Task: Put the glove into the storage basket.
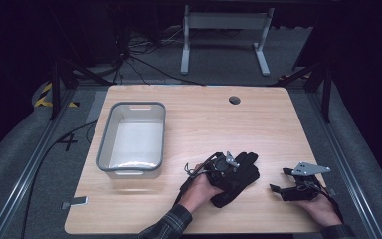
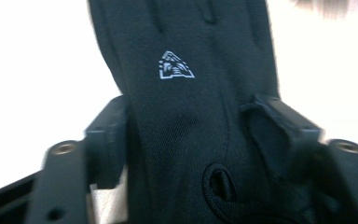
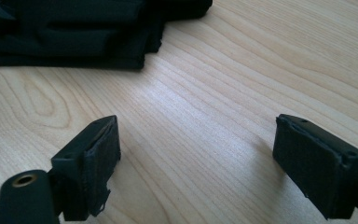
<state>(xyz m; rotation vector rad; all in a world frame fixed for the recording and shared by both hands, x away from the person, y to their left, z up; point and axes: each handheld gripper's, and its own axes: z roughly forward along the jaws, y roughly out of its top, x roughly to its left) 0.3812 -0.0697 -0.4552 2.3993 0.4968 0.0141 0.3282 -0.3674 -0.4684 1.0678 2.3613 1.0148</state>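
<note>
the left gripper (image 1: 238,162) rests on a black glove (image 1: 243,180), its jaws closed against the fabric from both sides. the left gripper view resolves a small white logo (image 2: 175,66) ahead of the jaws. the right gripper (image 1: 277,180) stands wide, nothing between its jaws, the glove just beyond on the wooden table (image 3: 242,70). the high view adds a grey bin (image 1: 132,139), well apart.

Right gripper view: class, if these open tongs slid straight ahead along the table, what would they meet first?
Bare wooden table lies just ahead; beyond it, probably the edge of the black glove, up and left, though depth is uncertain.
</note>
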